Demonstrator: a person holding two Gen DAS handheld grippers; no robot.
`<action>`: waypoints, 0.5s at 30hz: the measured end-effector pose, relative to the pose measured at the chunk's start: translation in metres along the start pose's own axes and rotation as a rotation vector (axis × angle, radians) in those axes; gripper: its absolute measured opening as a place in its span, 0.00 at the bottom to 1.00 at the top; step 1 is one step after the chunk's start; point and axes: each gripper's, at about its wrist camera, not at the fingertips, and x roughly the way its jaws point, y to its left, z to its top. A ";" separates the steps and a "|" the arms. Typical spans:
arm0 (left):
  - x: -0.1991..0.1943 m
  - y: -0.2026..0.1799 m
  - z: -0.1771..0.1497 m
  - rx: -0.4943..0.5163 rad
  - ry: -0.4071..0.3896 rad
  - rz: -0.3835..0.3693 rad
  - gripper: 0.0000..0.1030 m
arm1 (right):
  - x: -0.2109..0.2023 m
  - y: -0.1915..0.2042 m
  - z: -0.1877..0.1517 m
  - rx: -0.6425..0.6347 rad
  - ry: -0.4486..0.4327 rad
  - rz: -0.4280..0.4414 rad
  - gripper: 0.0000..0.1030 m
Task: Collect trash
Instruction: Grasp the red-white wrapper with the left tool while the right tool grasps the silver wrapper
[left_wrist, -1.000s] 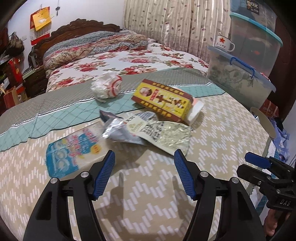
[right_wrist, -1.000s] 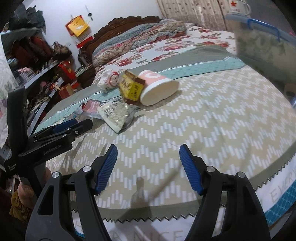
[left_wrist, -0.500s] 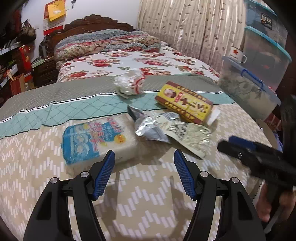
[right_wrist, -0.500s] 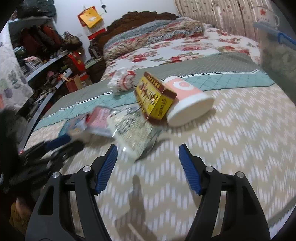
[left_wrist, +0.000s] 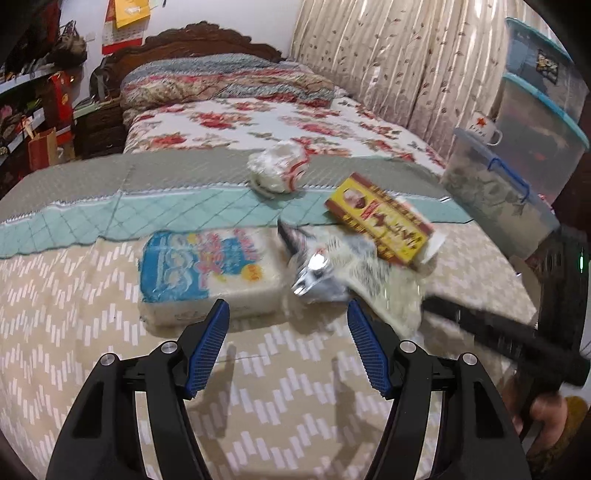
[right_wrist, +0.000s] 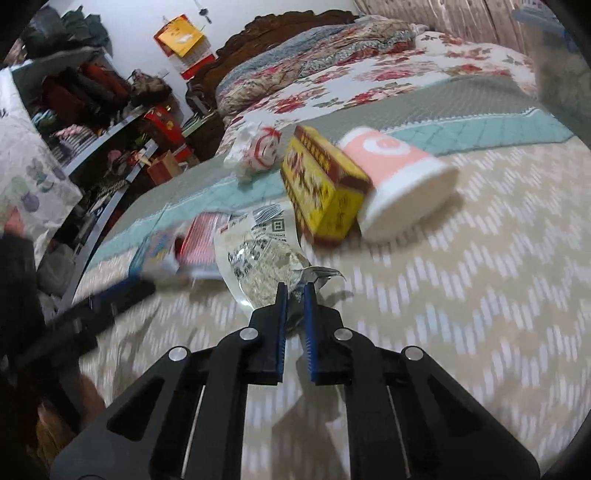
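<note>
The right tool (right_wrist: 295, 291) has just been closing and is clamped on the near corner of the foil wrapper (right_wrist: 258, 258), whose long axis runs away toward the yellow box (right_wrist: 321, 192) mid-bed. The left tool (left_wrist: 288, 314) is held apart over the bed (left_wrist: 110, 295), nothing between.

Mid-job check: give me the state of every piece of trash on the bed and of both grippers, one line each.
Right gripper: just closed, shut on the silver foil snack bag.
Silver foil snack bag: crumpled, near corner pinched.
Left gripper: open, holding nothing.
Blue-and-white tissue pack: flat, untouched.
Yellow-and-red cardboard box: on its side, against the cup.
Pink-and-white paper cup: tipped over.
White crumpled wrapper ball: lying apart.
</note>
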 end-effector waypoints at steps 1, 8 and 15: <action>-0.002 -0.004 0.001 0.011 -0.006 -0.004 0.61 | -0.006 -0.002 -0.006 0.000 0.001 0.001 0.11; 0.004 -0.032 0.006 0.089 0.007 -0.019 0.61 | -0.065 -0.038 -0.049 0.041 -0.054 -0.103 0.11; 0.052 -0.041 0.037 0.143 0.109 0.044 0.61 | -0.100 -0.084 -0.075 0.155 -0.092 -0.237 0.21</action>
